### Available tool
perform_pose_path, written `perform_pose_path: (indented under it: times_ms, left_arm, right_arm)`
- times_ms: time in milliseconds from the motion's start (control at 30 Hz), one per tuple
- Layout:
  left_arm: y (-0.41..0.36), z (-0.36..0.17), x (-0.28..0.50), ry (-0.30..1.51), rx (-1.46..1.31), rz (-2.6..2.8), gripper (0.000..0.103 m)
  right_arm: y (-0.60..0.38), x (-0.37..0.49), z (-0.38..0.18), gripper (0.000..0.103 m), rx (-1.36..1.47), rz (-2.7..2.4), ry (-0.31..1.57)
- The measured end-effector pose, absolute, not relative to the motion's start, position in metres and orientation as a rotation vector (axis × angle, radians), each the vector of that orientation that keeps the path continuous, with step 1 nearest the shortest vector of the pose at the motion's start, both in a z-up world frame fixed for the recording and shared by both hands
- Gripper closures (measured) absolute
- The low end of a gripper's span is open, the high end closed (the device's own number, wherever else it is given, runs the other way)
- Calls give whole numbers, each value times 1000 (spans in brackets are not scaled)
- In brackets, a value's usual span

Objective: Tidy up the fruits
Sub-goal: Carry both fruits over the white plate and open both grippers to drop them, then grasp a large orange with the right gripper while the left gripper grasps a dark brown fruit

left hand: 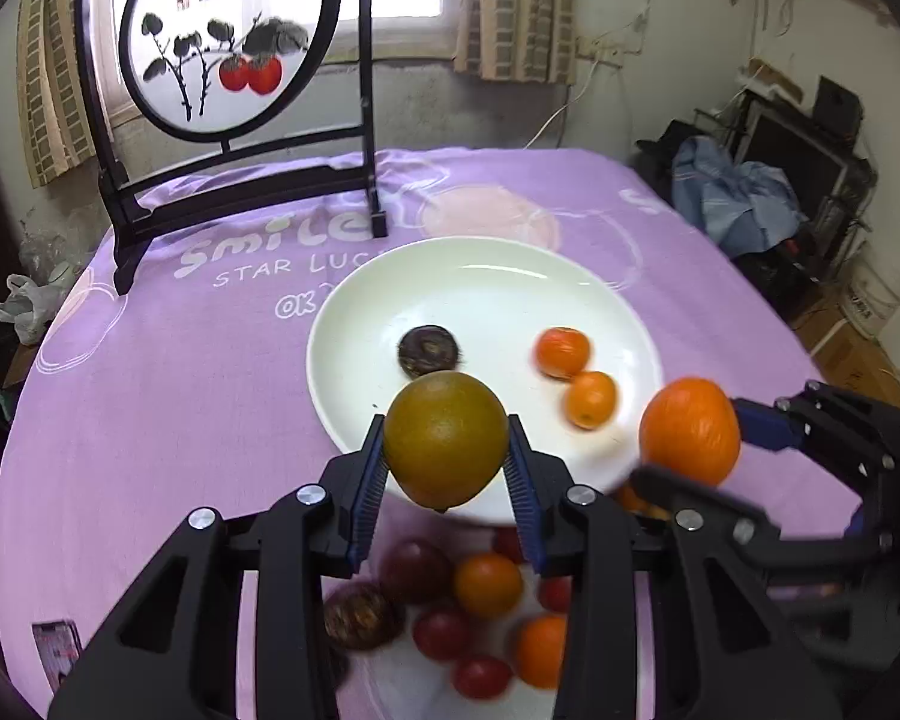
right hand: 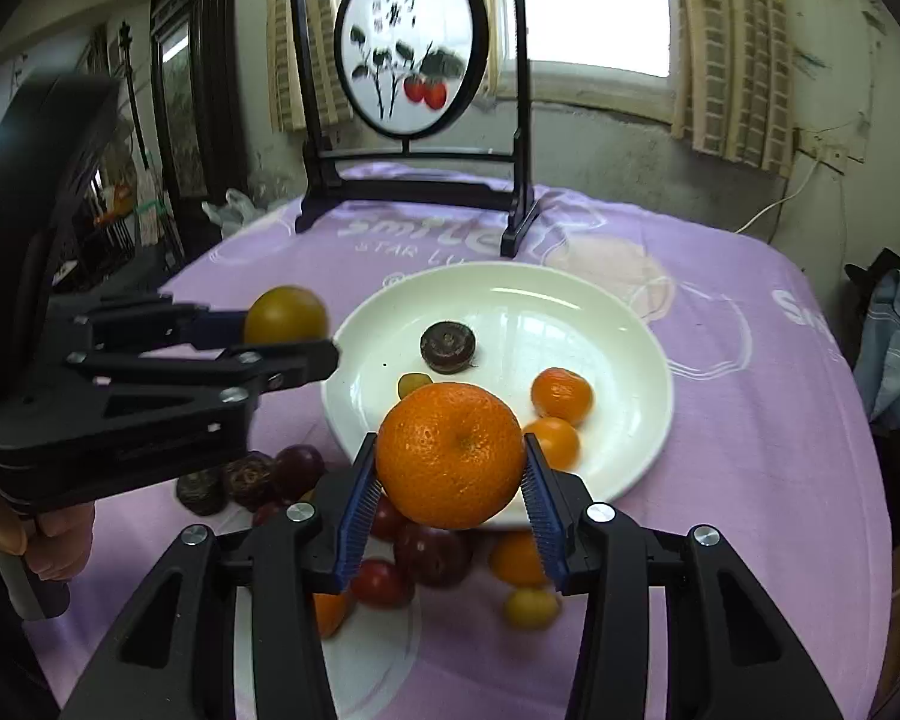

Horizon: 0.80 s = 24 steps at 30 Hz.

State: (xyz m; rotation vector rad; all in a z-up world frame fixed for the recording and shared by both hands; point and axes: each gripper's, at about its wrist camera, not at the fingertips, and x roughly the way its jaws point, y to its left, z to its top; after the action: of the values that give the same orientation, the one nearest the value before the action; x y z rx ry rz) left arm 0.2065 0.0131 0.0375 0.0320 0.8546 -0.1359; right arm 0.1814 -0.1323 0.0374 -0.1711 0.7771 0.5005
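My left gripper (left hand: 446, 450) is shut on a greenish-brown citrus fruit (left hand: 446, 441) and holds it above the near rim of a white plate (left hand: 486, 276). My right gripper (right hand: 450, 462) is shut on a big orange (right hand: 450, 456), also above the plate's (right hand: 510, 294) near rim. In the plate lie a dark brown round fruit (left hand: 429, 350), two small oranges (left hand: 563, 353) and a small greenish fruit (right hand: 413, 384). A pile of loose fruits (left hand: 480, 612), red, purple, orange and brown, lies on the cloth below the grippers.
The table has a purple cloth (left hand: 180, 390). A black-framed round painted screen (left hand: 228, 30) stands at the table's back left. A small dark card (left hand: 57, 648) lies near the front left edge. Clutter and a blue cloth (left hand: 732, 198) are off the table to the right.
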Motion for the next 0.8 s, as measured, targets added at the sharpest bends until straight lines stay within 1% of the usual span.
perform_pose_path:
  times_ms: [167, 367, 400, 433, 467, 533, 633, 733, 800]
  left_arm:
    - [24, 4, 260, 942, 34, -83, 66]
    - [27, -22, 293, 1004, 18, -88, 66]
    - [27, -25, 297, 1013, 16, -87, 66]
    - [27, -26, 299, 1016, 13, -85, 61]
    - [27, -25, 298, 1010, 8, -83, 57]
    - [28, -17, 292, 984, -2, -76, 43]
    - [27, 4, 274, 936, 3, -84, 37]
    - [25, 27, 246, 882, 25, -84, 28]
    - [25, 39, 226, 852, 26, -89, 24]
  right_arm:
    - [-106, 215, 8, 57, -233, 501, 843]
    - [-94, 238, -13, 56, -264, 487, 881]
    - [-93, 239, -15, 53, -271, 486, 888]
    - [-92, 239, -15, 45, -274, 483, 883]
    - [-92, 238, -13, 42, -276, 477, 868]
    - [-95, 233, -7, 41, -271, 480, 849]
    - [-103, 220, 7, 39, -255, 482, 818]
    - [-119, 202, 21, 35, -217, 484, 790]
    - [-131, 187, 29, 34, -185, 483, 775]
